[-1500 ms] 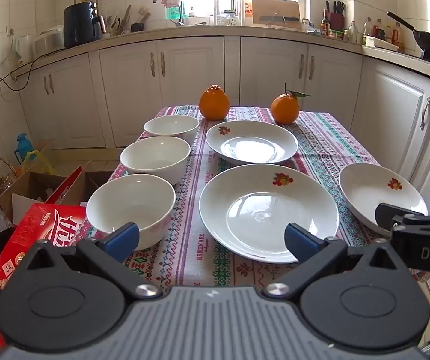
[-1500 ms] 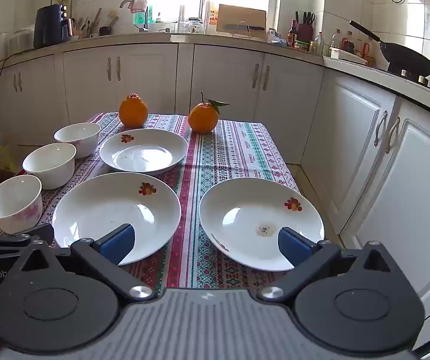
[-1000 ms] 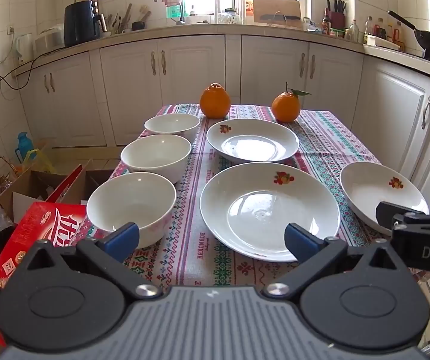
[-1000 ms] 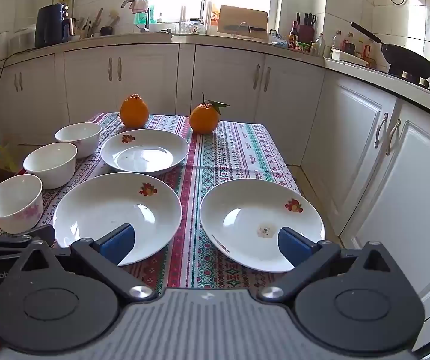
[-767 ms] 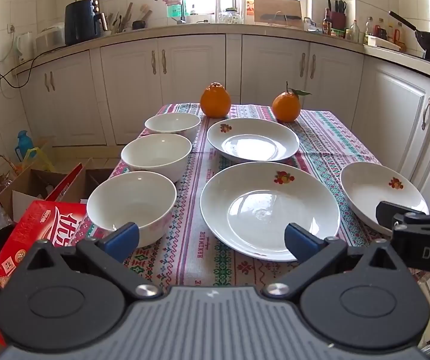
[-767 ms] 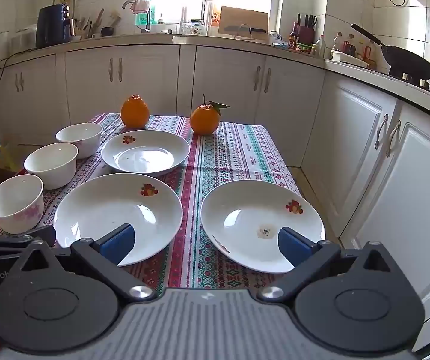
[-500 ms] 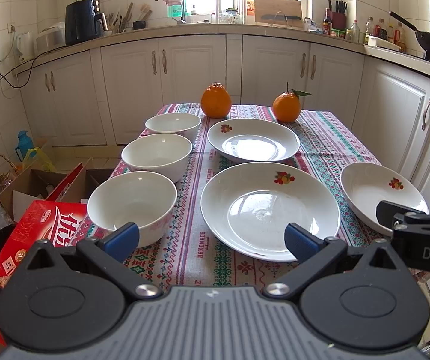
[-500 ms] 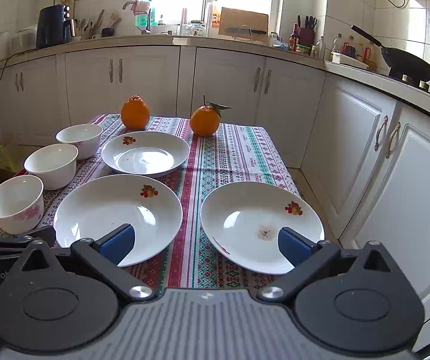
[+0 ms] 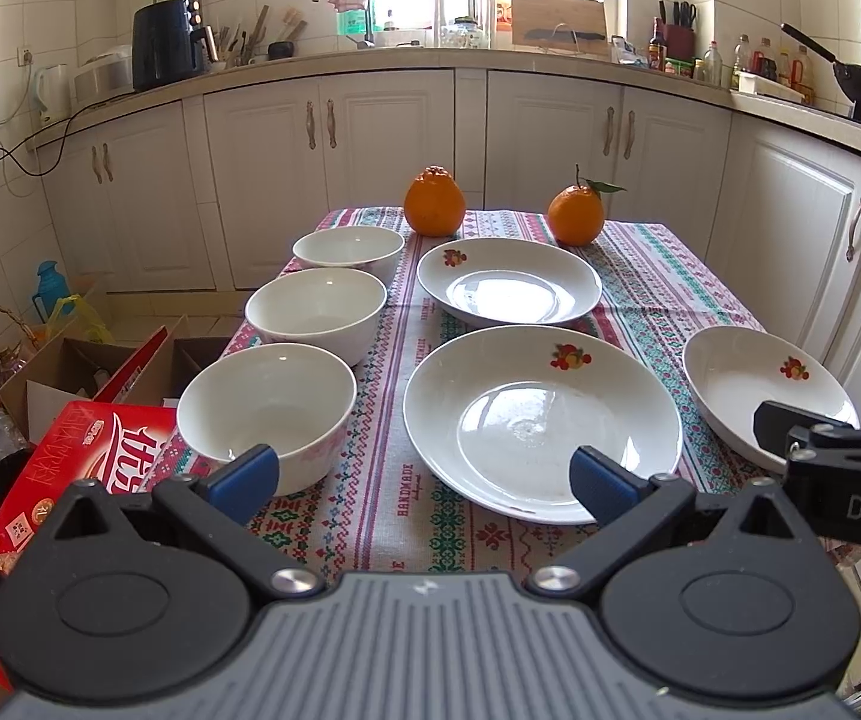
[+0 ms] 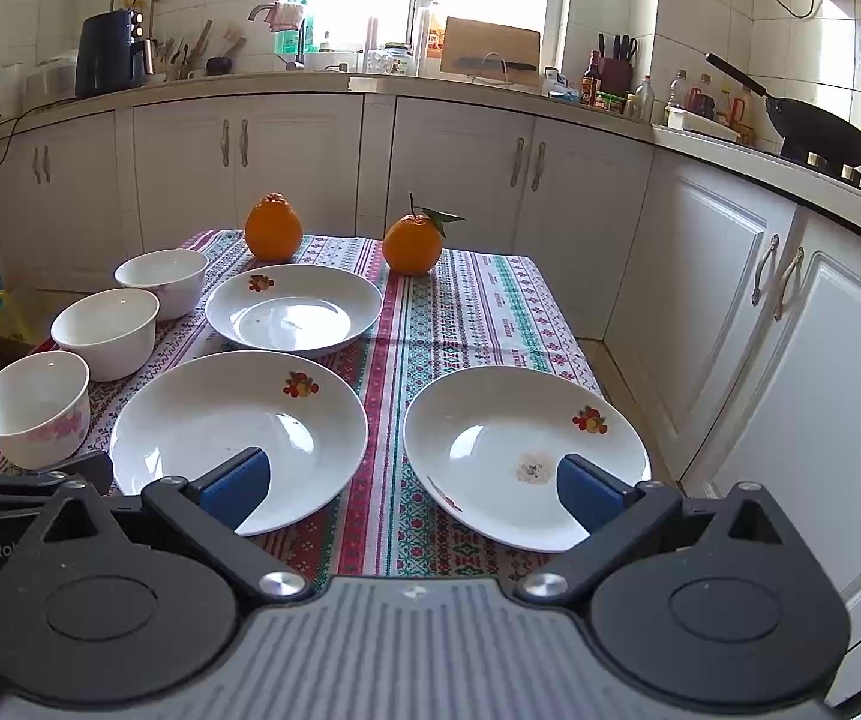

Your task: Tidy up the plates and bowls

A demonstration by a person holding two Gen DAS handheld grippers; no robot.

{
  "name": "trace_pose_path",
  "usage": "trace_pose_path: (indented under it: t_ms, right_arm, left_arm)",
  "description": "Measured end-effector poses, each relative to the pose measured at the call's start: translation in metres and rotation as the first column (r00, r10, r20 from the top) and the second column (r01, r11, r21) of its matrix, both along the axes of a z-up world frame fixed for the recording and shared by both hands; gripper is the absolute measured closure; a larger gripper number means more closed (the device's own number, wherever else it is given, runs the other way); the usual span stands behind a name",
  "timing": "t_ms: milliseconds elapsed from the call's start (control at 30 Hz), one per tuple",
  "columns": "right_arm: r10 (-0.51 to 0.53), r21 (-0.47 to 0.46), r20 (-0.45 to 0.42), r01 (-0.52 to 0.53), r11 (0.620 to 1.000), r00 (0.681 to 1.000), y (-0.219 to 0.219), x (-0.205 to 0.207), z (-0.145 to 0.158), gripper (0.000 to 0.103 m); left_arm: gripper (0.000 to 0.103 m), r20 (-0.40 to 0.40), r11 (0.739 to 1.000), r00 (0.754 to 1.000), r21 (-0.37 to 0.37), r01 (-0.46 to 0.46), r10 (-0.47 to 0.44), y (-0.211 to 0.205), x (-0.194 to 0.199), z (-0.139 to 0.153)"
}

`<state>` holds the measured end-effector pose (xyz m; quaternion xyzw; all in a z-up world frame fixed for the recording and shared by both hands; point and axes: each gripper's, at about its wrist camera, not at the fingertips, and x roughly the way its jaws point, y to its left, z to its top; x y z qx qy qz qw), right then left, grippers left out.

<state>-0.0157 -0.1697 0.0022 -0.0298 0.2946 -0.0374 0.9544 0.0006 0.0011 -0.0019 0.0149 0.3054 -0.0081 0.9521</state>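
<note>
Three white bowls stand in a row down the table's left side: the near bowl (image 9: 268,408), the middle bowl (image 9: 316,312) and the far bowl (image 9: 347,247). Three white plates with a fruit motif lie apart: the far plate (image 9: 509,279), the near centre plate (image 9: 541,420) and the right plate (image 10: 526,447). My left gripper (image 9: 421,480) hangs open over the table's near edge, between the near bowl and the centre plate, holding nothing. My right gripper (image 10: 409,489) is open too, between the centre plate (image 10: 238,432) and the right plate.
Two oranges (image 9: 434,201) (image 9: 575,216) sit at the far end of the patterned tablecloth (image 9: 658,276). A red carton (image 9: 70,480) and open cardboard boxes (image 9: 70,360) stand on the floor at left. White cabinets (image 10: 730,300) close in on the right.
Both grippers have drifted very slightly; the table sits a touch higher in view. Bowls, plates and oranges have not moved, and both grippers stayed open.
</note>
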Motion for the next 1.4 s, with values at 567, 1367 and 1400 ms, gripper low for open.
trace_pose_path:
  t_ms: [567, 1367, 1400]
  right_arm:
    - [0.006, -0.008, 0.001, -0.006, 1.000, 1.000, 0.0019, -0.0001, 0.0006, 0.000]
    - [0.009, -0.011, 0.002, -0.009, 1.000, 1.000, 0.0032, -0.0005, 0.0001, 0.000]
    - [0.009, -0.010, 0.002, -0.009, 1.000, 1.000, 0.0032, -0.0004, 0.0001, 0.000]
  left_arm:
    - [0.001, -0.004, 1.000, 1.000, 0.003, -0.007, 0.007, 0.0003, 0.0005, 0.0023]
    - [0.001, -0.010, 1.000, 1.000, 0.004, -0.013, 0.013, 0.0003, 0.0015, 0.0022]
    - [0.001, -0.010, 1.000, 1.000, 0.004, -0.012, 0.012, -0.0002, 0.0019, 0.0023]
